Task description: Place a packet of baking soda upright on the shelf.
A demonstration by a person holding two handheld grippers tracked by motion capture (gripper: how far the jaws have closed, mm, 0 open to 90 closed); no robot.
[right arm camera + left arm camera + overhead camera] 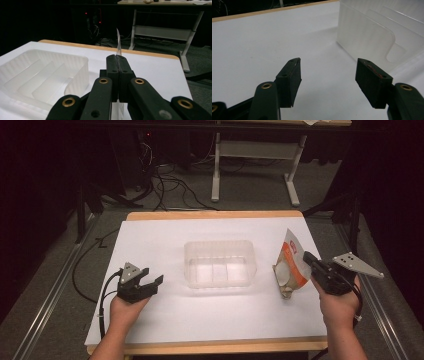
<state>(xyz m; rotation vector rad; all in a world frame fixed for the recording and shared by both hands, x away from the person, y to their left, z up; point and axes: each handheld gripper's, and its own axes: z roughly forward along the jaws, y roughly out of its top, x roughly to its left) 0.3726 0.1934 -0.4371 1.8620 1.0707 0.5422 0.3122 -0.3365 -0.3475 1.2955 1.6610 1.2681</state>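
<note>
Right tool [311, 261] clamping pouch [291, 264], beside clear tray [220, 263]

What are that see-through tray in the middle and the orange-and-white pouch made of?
The tray looks like thin, frosted translucent plastic: the table shows through its ribbed walls. The pouch, pinched in the right hand-held gripper, seems to be glossy printed plastic film, thin at its edge; possibly foil-lined, hard to tell.

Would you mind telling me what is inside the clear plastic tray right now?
The clear plastic tray holds nothing loose, just its own moulded dividers. The pouch is outside it, pinched in the right gripper. The near wall blurs part of the floor.
</note>
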